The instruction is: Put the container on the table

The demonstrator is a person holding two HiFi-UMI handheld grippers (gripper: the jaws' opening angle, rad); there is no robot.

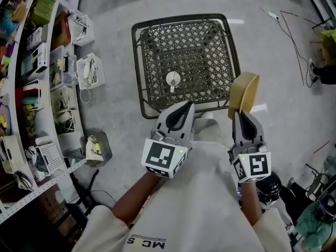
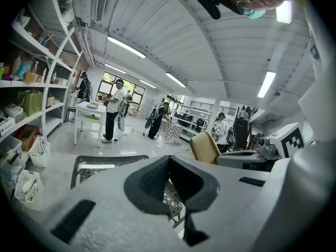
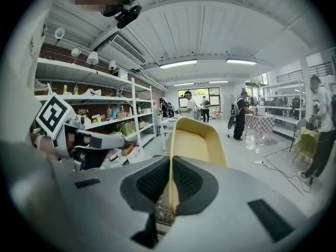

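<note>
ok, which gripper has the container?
The right gripper: its jaws clamp the wall of the yellow container. The left gripper is shut with nothing between its jaws.

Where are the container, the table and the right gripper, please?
container (image 1: 244, 92): head view, on its yellow wall.
table (image 1: 205, 51): head view, on the bare mesh top.
right gripper (image 1: 240, 114): head view, between its fingertips, shut on the container's rim.

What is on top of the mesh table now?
One small white object sits on the mesh table. The tan container, held in the right gripper, covers its right edge; the left gripper covers part of the near edge.
</note>
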